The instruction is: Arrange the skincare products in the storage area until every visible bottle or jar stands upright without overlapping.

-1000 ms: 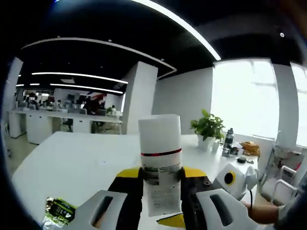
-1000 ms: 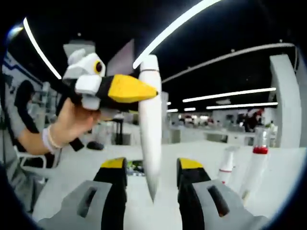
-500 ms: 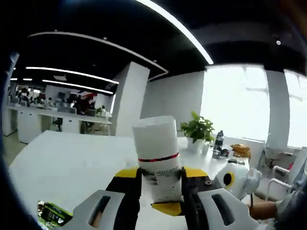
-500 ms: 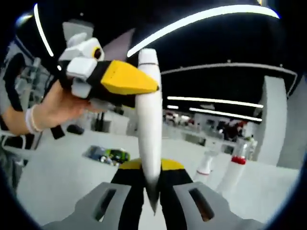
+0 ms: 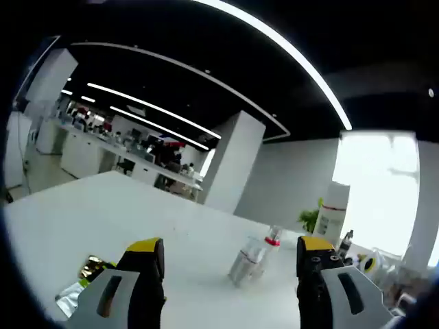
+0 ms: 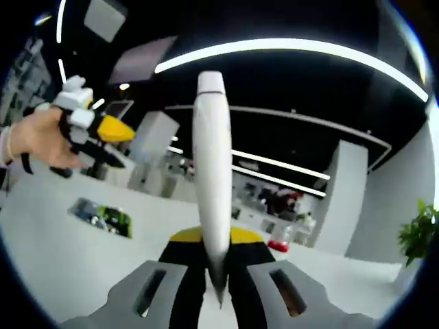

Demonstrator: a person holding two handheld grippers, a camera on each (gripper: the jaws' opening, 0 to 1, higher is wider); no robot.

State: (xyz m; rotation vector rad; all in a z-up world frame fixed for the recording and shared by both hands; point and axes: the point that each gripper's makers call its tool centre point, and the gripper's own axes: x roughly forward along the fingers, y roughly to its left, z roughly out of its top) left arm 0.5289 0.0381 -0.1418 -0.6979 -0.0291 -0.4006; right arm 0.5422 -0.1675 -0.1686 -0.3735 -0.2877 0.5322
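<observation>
One tube [image 6: 210,185] in hand: your right tongs [image 6: 217,271] are clamped on its crimped tail, cap end up, long axis running straight along the jaws, approx upright in right gripper view. Left tongs [image 5: 230,264] are spread wide, nothing between. Step: carrying tube to place it. Next: lower it cap-down onto the surface [image 5: 89,219], clear of other items, w/ a steady release. One clear bottle [image 5: 252,257], red collar, appears tilted on the surface ahead of the left tongs; likely needs righting.
</observation>
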